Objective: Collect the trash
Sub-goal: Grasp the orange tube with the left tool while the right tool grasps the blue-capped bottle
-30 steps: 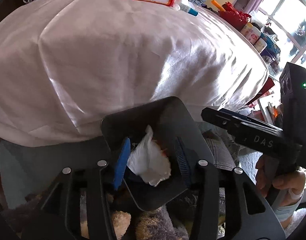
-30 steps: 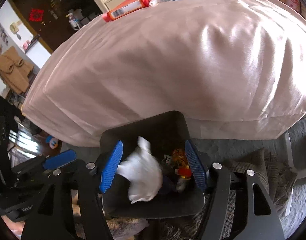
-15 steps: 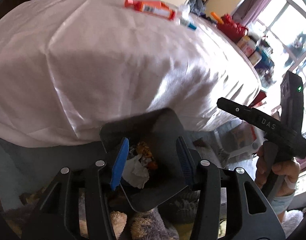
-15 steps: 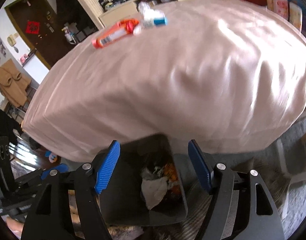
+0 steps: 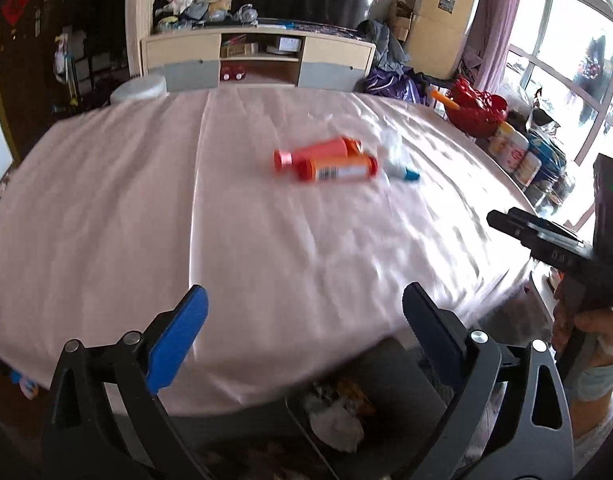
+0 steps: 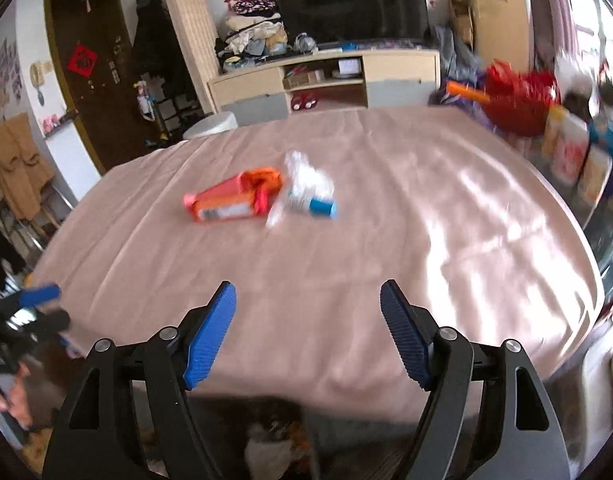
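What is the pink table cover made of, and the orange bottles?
The table cover looks like satiny fabric: it shines and has soft creases. The orange bottles look like smooth plastic with a paper label, though blur leaves that uncertain.

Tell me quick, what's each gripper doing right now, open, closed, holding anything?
Left gripper: open, blue-padded fingers spread wide, holding nothing.
Right gripper: open, blue-padded fingers spread wide, holding nothing.

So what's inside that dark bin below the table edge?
In the dark bin, a crumpled white tissue lies on top beside orange-yellow scraps. Whatever is beneath them, and the bin's near part behind the left gripper, is hidden.
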Available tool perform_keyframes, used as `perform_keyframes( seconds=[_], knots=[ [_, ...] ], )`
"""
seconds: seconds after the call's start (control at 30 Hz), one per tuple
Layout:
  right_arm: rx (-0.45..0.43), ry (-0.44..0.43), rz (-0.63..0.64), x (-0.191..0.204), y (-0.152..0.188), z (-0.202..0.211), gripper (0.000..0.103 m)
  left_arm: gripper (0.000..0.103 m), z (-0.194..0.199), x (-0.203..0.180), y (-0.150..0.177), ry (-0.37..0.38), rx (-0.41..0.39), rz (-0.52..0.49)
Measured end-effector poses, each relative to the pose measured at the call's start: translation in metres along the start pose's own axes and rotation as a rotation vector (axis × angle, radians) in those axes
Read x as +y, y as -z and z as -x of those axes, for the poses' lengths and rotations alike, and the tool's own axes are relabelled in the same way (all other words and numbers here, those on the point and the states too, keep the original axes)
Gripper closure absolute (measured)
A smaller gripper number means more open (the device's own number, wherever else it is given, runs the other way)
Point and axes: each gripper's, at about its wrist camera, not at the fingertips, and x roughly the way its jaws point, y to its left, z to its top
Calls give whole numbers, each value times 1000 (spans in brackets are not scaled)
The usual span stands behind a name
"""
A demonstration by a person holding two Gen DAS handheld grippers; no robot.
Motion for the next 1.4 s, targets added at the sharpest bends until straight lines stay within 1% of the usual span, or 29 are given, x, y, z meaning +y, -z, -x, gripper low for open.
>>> perform_keyframes(
  seconds=[0.1, 0.17, 0.23, 0.3, 0.4, 0.6, 0.67, 0.77, 0.93, 1.1, 1.3, 1.37, 1.4],
  knots=[
    [15, 0, 15, 2, -11, -18, 28, 9, -18, -3, -23, 6, -5, -18],
    [30, 1, 21, 1, -17, -31, 28, 9, -31, -5, -32, 17, 0, -31],
    [43, 2, 21, 1, -21, -43, 29, 9, -52, -8, -40, 31, 24, -40],
    [58, 1, 20, -1, -25, -53, 36, 10, -69, -9, -45, 39, 49, -37],
    [89, 1, 22, -4, -31, -69, 42, 10, -96, -7, -48, 53, 93, -29],
    [130, 9, 41, -9, -43, -99, 44, 11, -139, 1, -55, 56, 168, -44],
    [151, 16, 35, -12, -46, -110, 44, 11, -146, 0, -59, 45, 161, -66],
    [183, 10, 45, -13, -50, -123, 43, 10, -156, -3, -67, 51, 168, -94],
    [190, 2, 75, -9, -57, -133, 43, 9, -174, -11, -83, 54, 166, -143],
    [202, -26, 85, -9, -60, -136, 42, 8, -187, -8, -99, 71, 168, -144],
    [207, -41, 114, -4, -68, -142, 42, 8, -194, -12, -109, 88, 164, -183],
    [206, -40, 119, -3, -69, -143, 45, 8, -194, -19, -110, 105, 156, -198],
    [203, -38, 125, -2, -68, -142, 55, 8, -194, -21, -110, 111, 154, -203]
  ],
)
